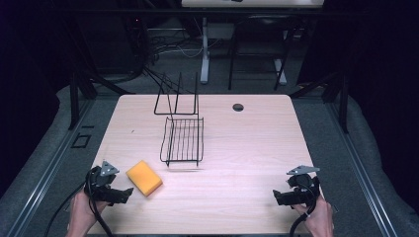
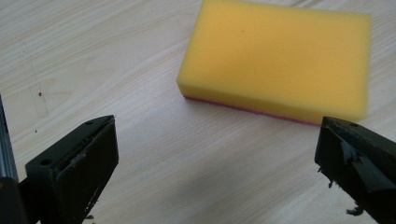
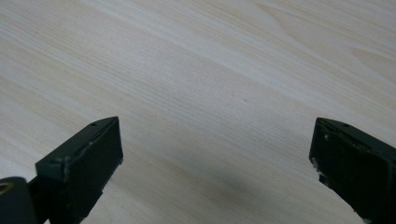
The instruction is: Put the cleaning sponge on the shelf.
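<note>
I am at the approach step: my left hand-held gripper point(image 1: 127, 193) stands wide and empty just beside the yellow sponge point(image 1: 144, 177) lying on the worktop point(image 1: 247, 148), my right hand-held gripper point(image 1: 276, 196) is wide over bare wood, so next I should move forward and close on the sponge.

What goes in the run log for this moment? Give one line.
left gripper: open, facing sponge, no contact | right gripper: open over bare table | wire rack: mid-table

Bright overhead light on the table point(image 1: 247, 148) (surroundings dark), soft shadows, close views slightly blurred.
</note>
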`<state>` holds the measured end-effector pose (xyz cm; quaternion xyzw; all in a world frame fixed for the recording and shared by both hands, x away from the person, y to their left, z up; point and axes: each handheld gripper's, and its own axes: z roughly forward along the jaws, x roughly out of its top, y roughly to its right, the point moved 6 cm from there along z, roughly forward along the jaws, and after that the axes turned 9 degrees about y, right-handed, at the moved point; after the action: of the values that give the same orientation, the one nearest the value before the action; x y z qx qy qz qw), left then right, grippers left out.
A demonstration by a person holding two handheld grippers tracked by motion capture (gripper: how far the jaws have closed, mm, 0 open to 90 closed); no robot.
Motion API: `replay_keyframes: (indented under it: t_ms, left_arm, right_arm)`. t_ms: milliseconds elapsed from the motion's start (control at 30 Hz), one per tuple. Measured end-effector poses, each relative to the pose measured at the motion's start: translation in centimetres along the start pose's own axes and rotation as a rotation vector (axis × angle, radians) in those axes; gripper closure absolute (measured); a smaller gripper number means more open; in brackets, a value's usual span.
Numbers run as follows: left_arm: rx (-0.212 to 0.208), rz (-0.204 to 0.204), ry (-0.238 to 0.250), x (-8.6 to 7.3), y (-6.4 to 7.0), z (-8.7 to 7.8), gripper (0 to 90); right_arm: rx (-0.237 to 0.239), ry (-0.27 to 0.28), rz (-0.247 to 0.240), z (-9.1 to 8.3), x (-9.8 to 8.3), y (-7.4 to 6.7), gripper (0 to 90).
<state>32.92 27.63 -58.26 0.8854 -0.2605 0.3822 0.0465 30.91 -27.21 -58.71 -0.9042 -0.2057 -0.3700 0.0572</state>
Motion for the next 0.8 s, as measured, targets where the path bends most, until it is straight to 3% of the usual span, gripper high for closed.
replay_keyframes:
  t_ms: [433, 800]
  left_arm:
    - [-0.02, 0.058, 0.014, 1.2, 2.1, -0.1, 0.0]
    - [-0.053, 0.1, 0.026, 2.1, 4.1, 0.2, 0.0]
  right_arm:
    - [0.015, -0.03, 0.014, 0.3, -0.3, 0.0, 0.9]
    - [0.015, -0.052, -0.008, 0.4, -0.4, -0.1, 2.1]
